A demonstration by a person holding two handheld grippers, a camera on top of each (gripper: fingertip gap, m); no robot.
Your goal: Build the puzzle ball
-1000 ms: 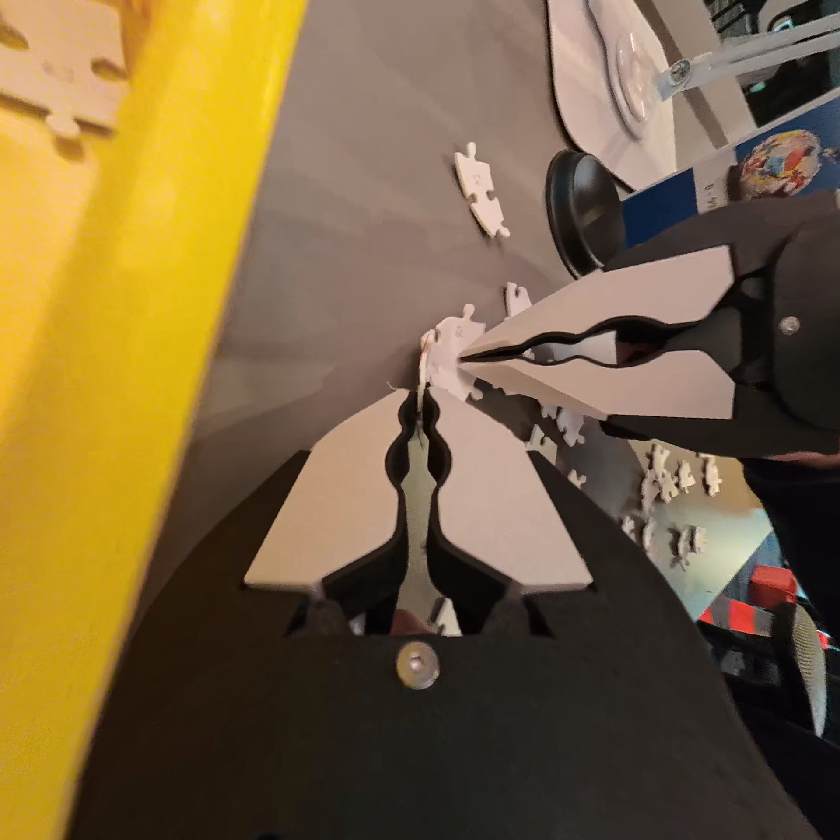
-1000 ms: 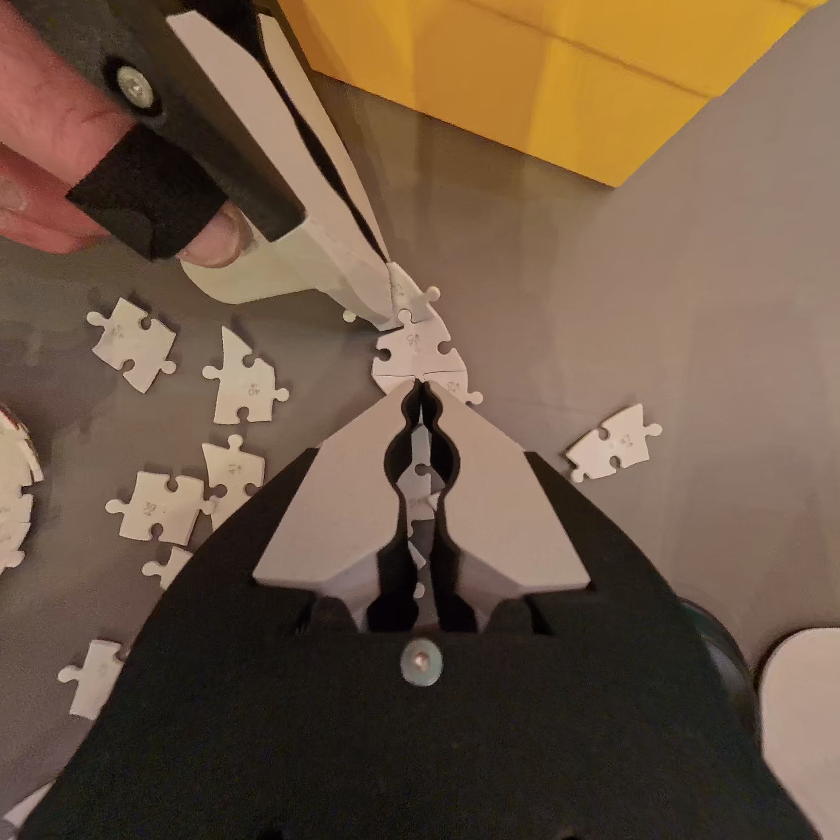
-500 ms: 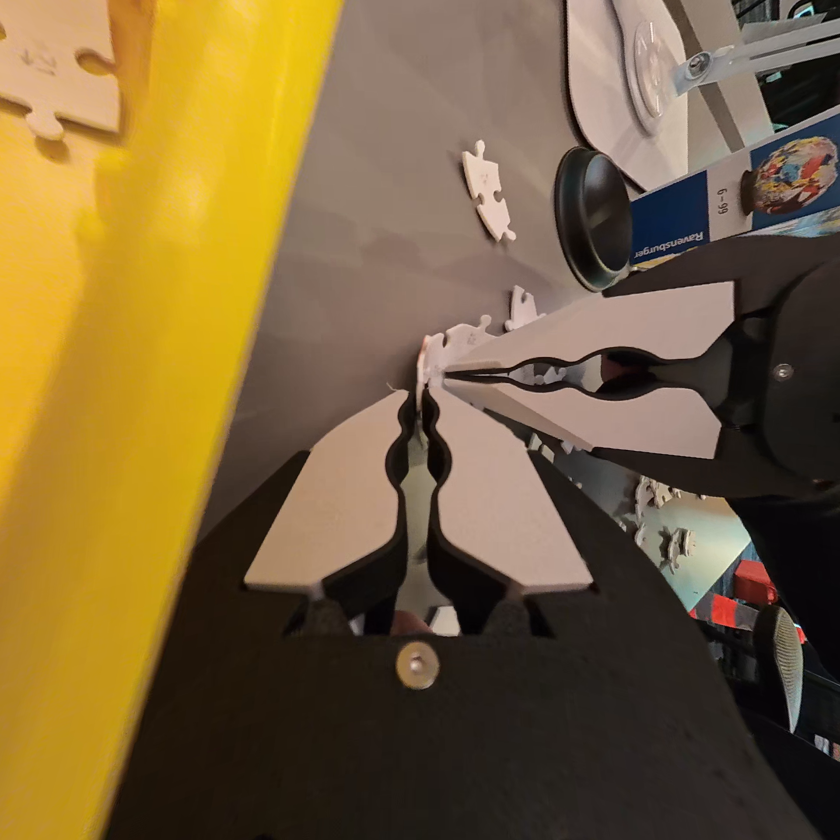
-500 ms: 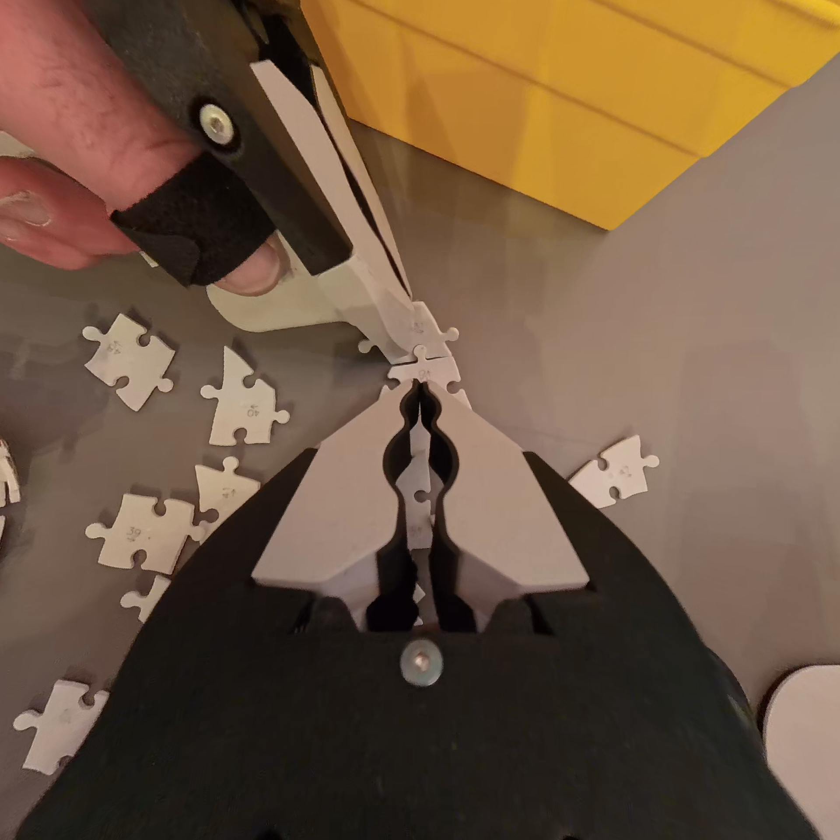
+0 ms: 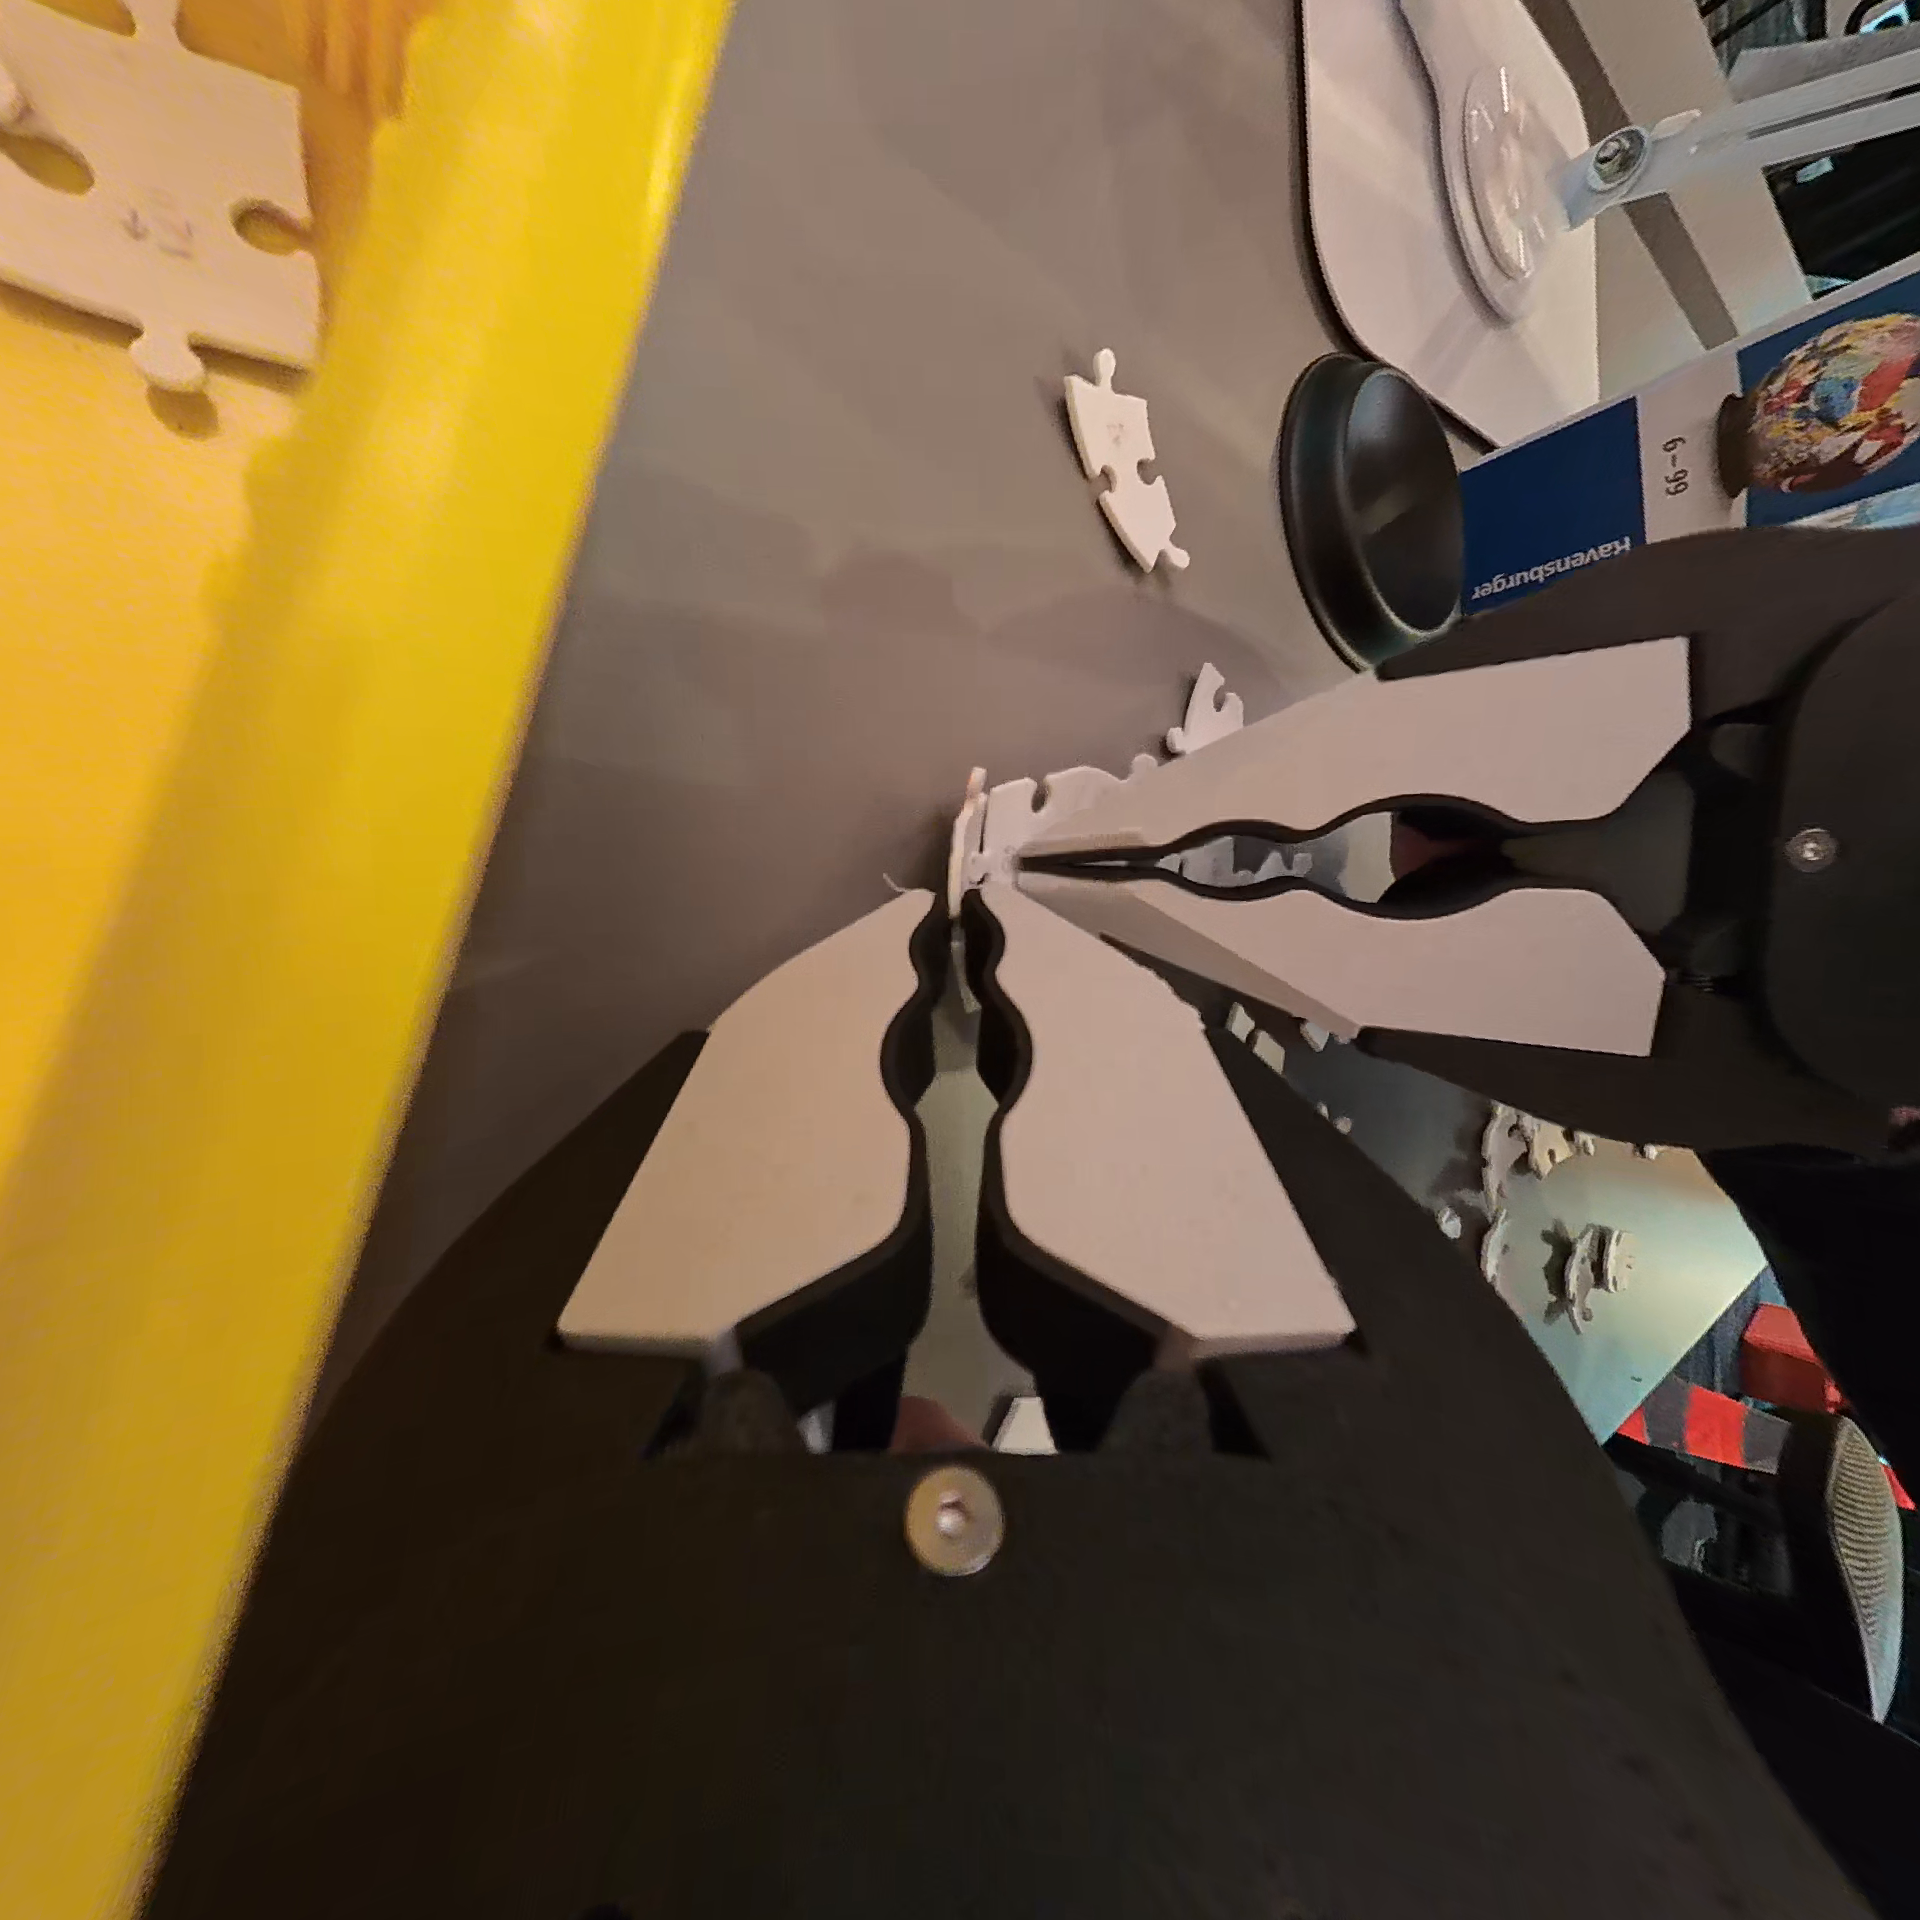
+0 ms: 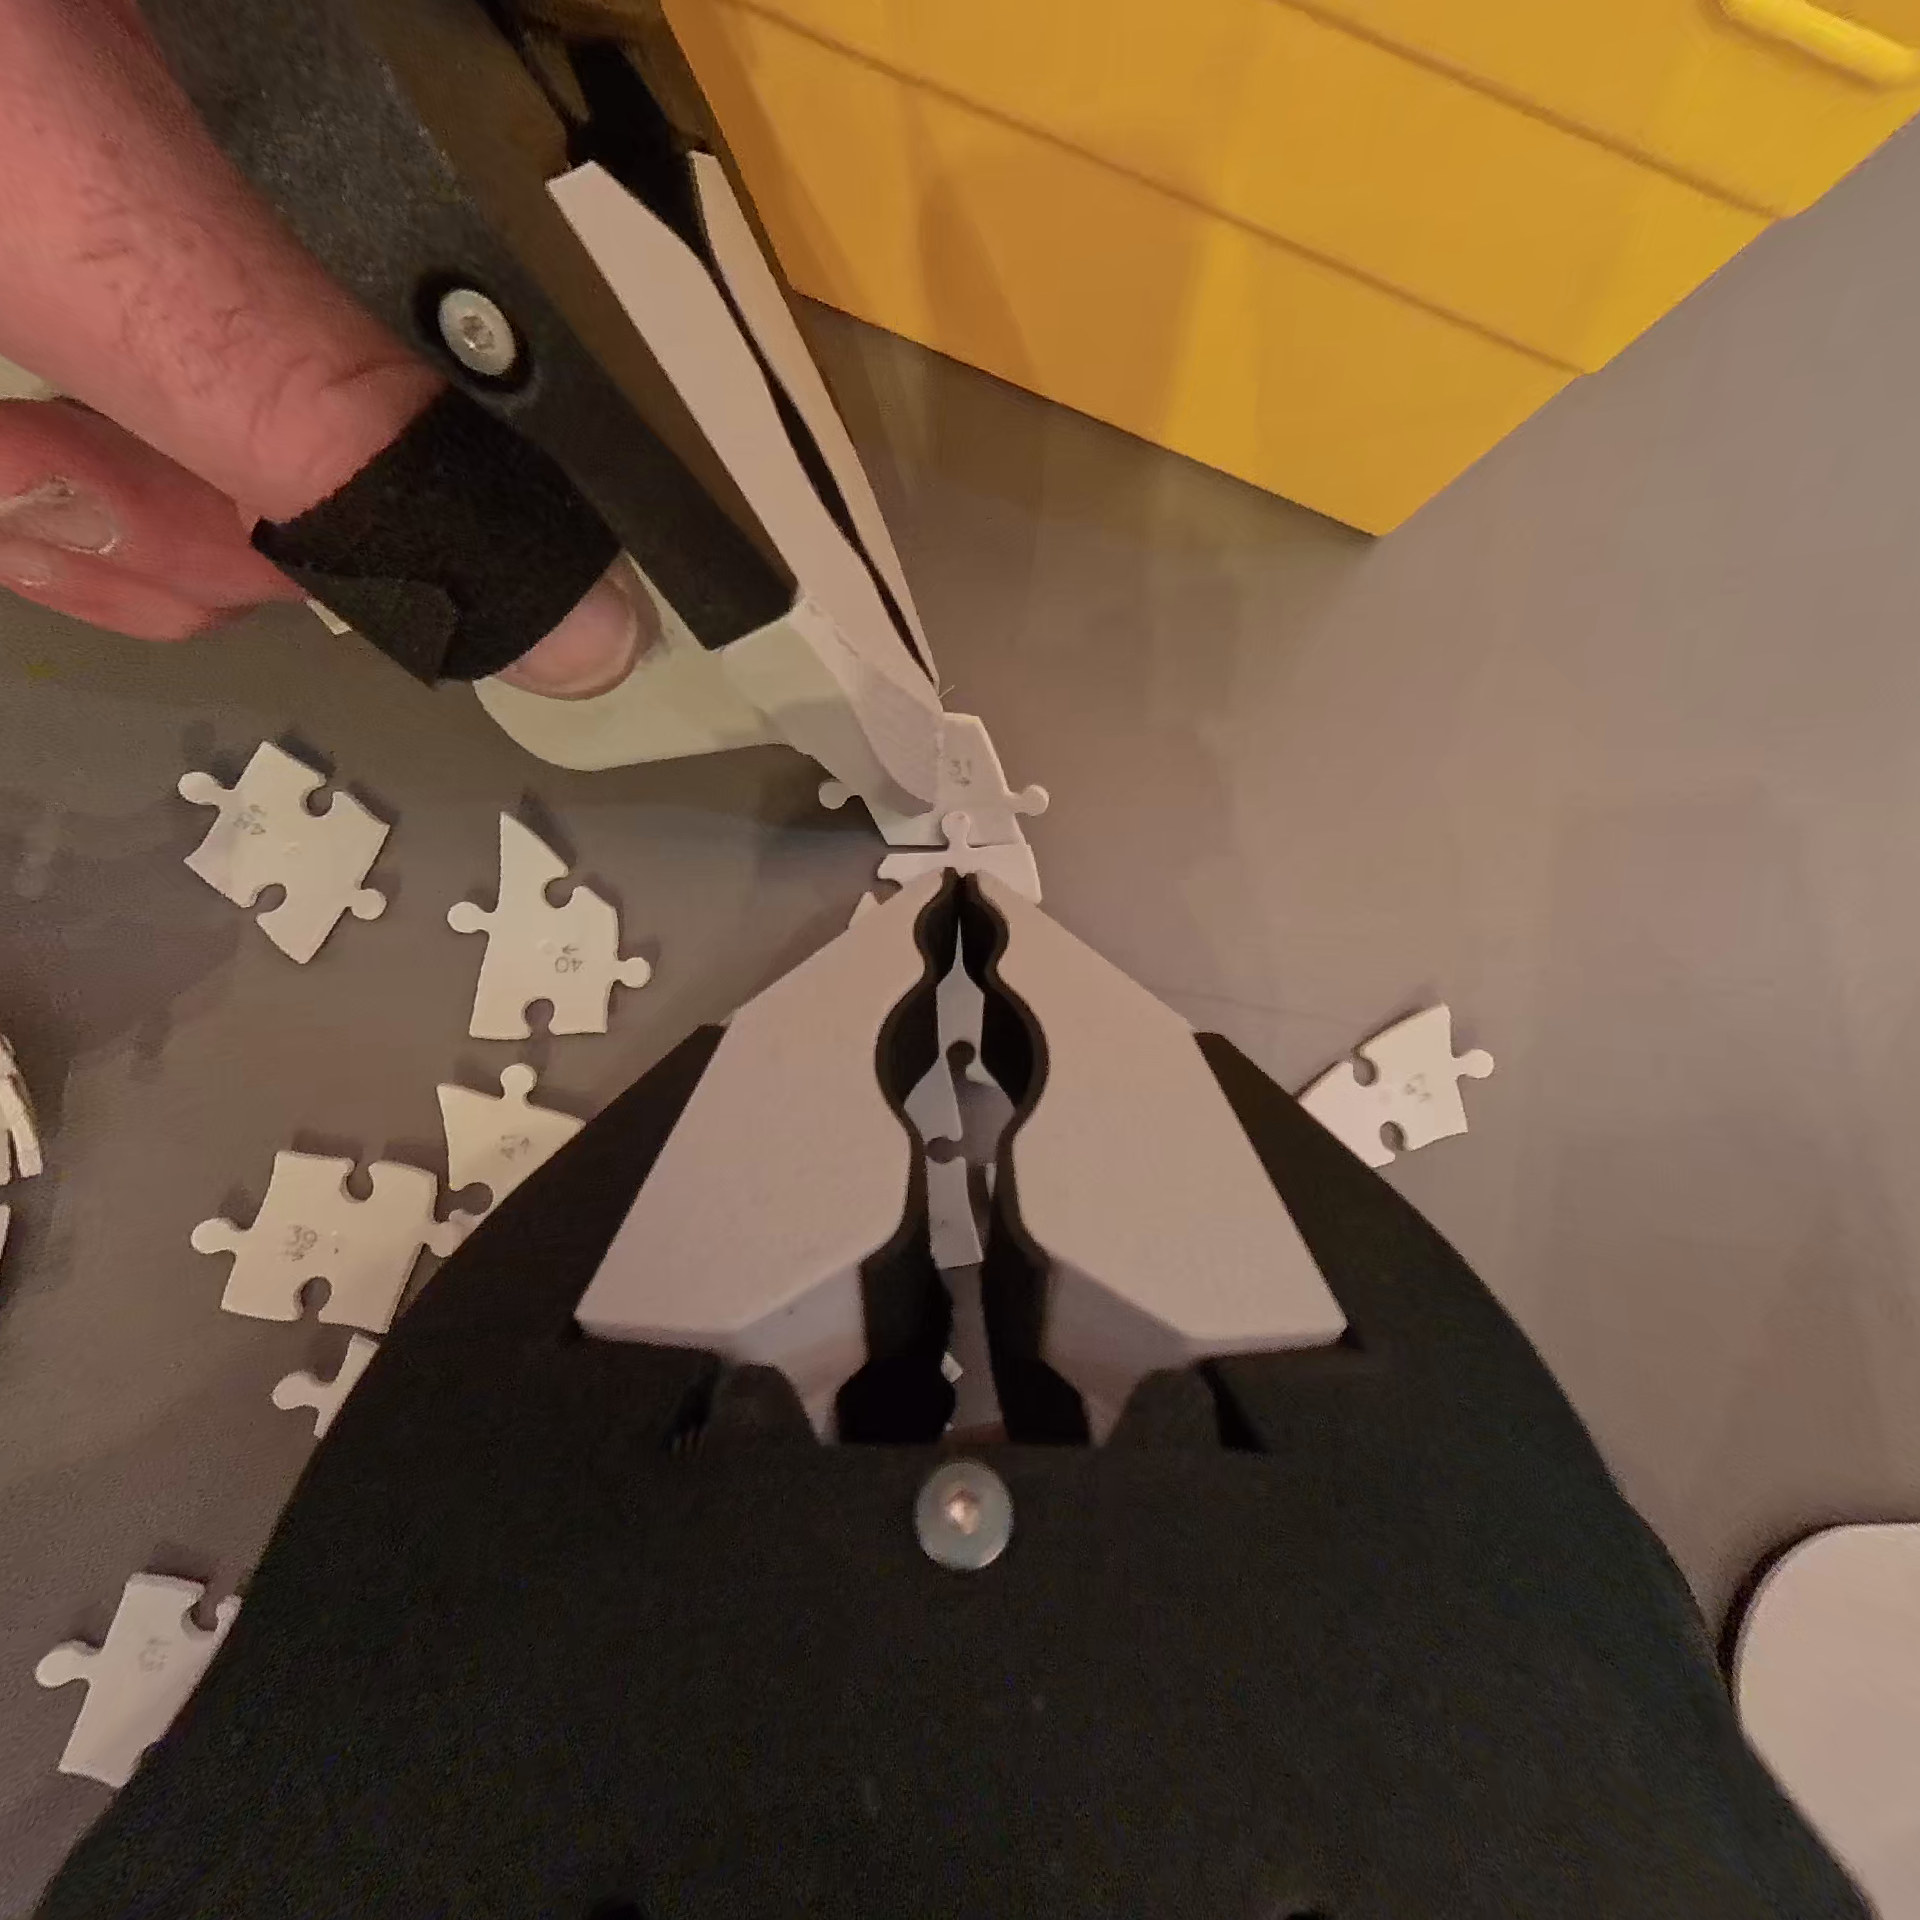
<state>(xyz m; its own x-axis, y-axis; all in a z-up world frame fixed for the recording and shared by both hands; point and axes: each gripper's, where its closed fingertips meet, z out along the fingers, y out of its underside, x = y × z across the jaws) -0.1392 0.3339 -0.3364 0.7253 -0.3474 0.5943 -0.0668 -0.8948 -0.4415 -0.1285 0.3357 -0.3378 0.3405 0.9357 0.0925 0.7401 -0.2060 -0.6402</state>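
Both grippers meet over the grey table (image 6: 1455, 831). My left gripper (image 5: 958, 904) is shut on a single white puzzle piece (image 5: 971, 842), seen edge-on; it also shows in the right wrist view (image 6: 977, 774). My right gripper (image 6: 958, 883) is shut on a short strip of joined white pieces (image 6: 1013, 862) that runs back under its fingers. In the left wrist view the right gripper (image 5: 1018, 860) comes in from the right with the strip (image 5: 1081, 805). The two parts touch edge to edge, a knob (image 6: 958, 831) sitting at the seam.
A yellow bin (image 6: 1247, 260) stands close behind; a piece (image 5: 156, 239) lies in it. Loose white pieces (image 6: 551, 956) (image 6: 286, 847) (image 6: 1397, 1091) lie around. A black round stand (image 5: 1361, 520), a blue puzzle box (image 5: 1558, 520) and a white pad (image 5: 1382, 177) are at the right. Both grippers' tips are close together, under 4 cm apart.
Both grippers moved toward the yellow bin, staying shut. The right gripper's strip tilted flatter and pressed closer against the left gripper's piece.
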